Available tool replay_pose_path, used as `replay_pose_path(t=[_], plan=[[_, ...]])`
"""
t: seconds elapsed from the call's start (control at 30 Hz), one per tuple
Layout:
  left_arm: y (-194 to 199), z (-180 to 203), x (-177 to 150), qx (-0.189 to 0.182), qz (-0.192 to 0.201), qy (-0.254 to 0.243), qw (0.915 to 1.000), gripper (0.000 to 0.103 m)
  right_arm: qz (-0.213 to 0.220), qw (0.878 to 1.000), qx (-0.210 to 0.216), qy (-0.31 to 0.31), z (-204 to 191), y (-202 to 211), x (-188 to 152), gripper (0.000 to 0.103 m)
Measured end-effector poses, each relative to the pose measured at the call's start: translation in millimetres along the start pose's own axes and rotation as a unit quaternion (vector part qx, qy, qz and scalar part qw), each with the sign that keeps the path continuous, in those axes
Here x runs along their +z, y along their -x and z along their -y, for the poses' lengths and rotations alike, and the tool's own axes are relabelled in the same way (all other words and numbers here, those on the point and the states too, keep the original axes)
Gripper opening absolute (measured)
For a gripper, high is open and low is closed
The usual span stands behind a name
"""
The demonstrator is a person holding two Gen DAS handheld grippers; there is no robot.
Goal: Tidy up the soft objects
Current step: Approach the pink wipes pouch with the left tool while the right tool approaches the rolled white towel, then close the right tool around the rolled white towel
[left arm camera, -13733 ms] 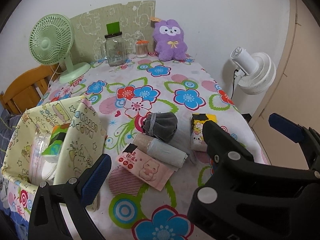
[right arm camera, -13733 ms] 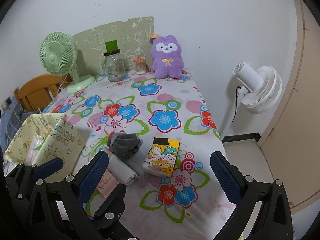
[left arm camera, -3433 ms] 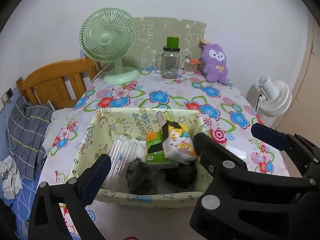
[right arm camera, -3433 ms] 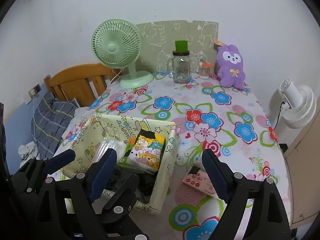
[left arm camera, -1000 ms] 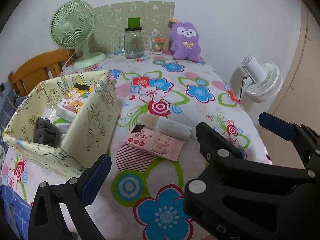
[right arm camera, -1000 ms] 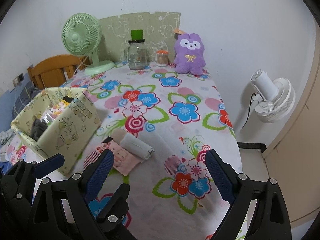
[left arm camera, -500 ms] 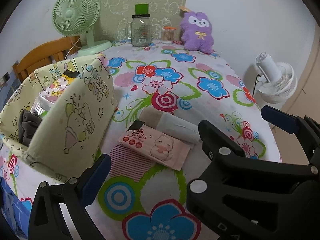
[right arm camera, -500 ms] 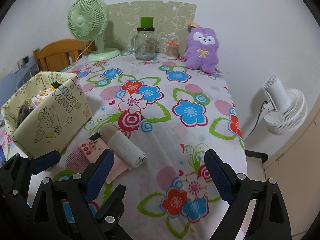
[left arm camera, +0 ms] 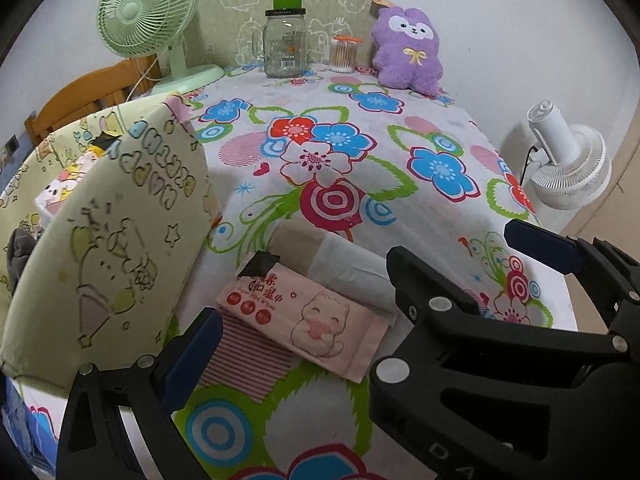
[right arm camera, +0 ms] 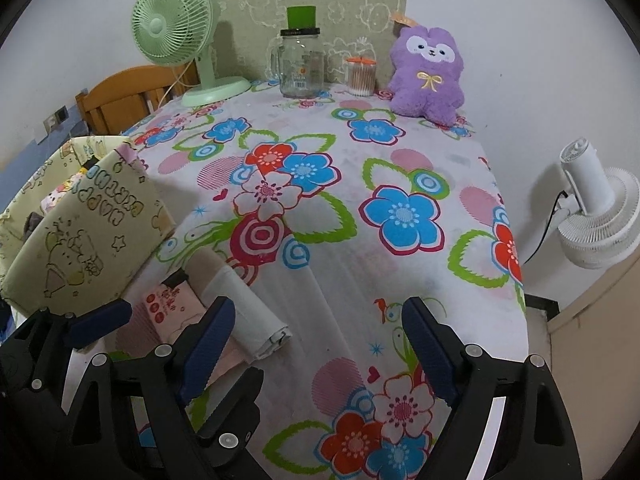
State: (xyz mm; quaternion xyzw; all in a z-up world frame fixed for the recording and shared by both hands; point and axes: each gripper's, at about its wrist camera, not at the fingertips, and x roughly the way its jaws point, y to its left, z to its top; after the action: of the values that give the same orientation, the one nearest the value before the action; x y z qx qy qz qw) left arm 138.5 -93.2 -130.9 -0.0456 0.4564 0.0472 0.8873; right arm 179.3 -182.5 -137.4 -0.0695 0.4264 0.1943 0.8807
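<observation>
A pink wipes pack (left arm camera: 312, 316) (right arm camera: 172, 304) lies on the flowered tablecloth. A rolled grey and beige cloth (left arm camera: 340, 264) (right arm camera: 240, 300) touches its far side. Left of both stands the yellow fabric box (left arm camera: 120, 240) (right arm camera: 80, 240), holding a cartoon-print pack (left arm camera: 68, 184) and a dark sock (left arm camera: 18, 244). My left gripper (left arm camera: 320, 316) hangs open over the wipes pack, its right finger hidden behind the right gripper's black frame. My right gripper (right arm camera: 318, 344) is closing slightly, with only bare tablecloth between its jaws; the roll lies just beyond its left finger.
Along the back wall stand a green fan (right arm camera: 172, 20), a glass jar (right arm camera: 300, 64), a cotton swab jar (right arm camera: 360, 76) and a purple plush (right arm camera: 428, 72). A white fan (right arm camera: 592, 216) sits beyond the table's right edge. A wooden chair (left arm camera: 88, 96) is behind the box.
Both grippers have come forward and down toward the wipes pack and the roll, which now look larger. The right jaws have narrowed a little. The sock and cartoon pack went into the box earlier.
</observation>
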Motion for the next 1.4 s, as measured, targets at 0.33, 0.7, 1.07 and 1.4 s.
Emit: replay_pose_path(t=[0.33,0.7,1.07,1.4], plan=[[-18.3,2.8,5.3,-0.015,-0.023,-0.010,0.9996,0.102,-0.016,1.000,0.001,-0.014,7.4,-15.7,1.4,0.087],[-21.3,8.5,8.3,-0.036,-0.012,-0.042,0.9984,0.092,-0.018,0.999,0.003,-0.028,11.8,-18.3,-0.9,0.087],[-16.6,5.0,3.9,-0.046,-0.008,-0.081,0.9956,0.079,-0.023,0.999,0.029,-0.029,-1.1,-21.3,-3.4,0.078],[-13.2,1.5,-0.4,-0.050,-0.014,-0.088,0.9947,0.081,-0.030,0.998,0.060,-0.021,-10.0,-23.8,-7.5,0.038]])
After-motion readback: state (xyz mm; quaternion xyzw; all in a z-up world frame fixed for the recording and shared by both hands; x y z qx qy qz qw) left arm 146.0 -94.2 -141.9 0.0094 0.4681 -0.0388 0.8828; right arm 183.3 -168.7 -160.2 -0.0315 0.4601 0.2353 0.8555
